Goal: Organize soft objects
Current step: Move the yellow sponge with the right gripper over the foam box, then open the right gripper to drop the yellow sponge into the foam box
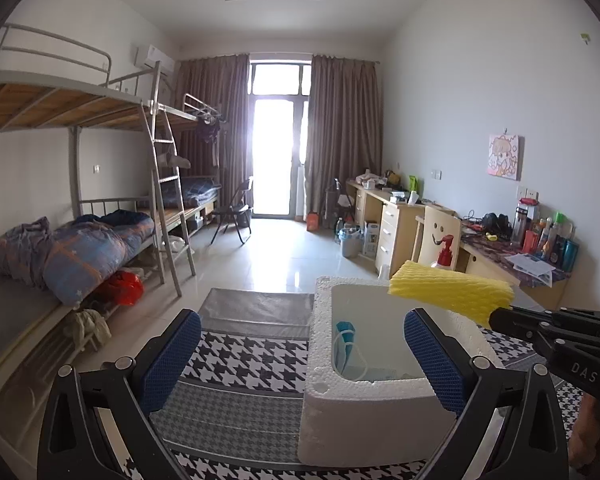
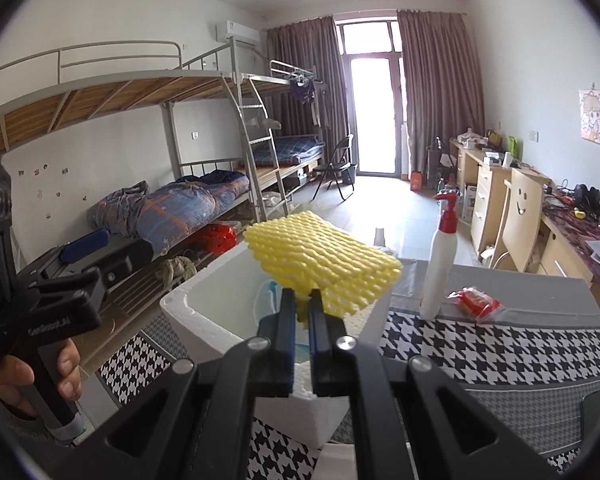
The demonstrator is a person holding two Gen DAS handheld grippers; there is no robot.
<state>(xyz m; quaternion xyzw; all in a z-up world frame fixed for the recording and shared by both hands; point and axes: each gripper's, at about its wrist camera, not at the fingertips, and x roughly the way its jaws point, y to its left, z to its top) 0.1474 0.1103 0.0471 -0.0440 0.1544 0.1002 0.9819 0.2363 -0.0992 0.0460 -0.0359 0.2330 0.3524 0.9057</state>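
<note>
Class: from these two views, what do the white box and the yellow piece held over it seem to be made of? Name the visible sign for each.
White box: probably expanded polystyrene; matte, beaded, crumbly rim.
Yellow piece: seemingly soft foam netting; a wavy open mesh, pinched at one edge between the right gripper fingers.

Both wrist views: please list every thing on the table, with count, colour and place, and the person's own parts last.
foam box: one, white, on the table, open top.
foam net: one, yellow, above the box, held at one edge.
face mask: one, blue, inside the box.
pump bottle: one, white with red pump, upright right of the box.
snack packet: one, red, lying beside the bottle.
tablecloth: one, black-white houndstooth.
left gripper: open, empty.
right gripper: shut on the net.
hand: one, on the left gripper's handle.
</note>
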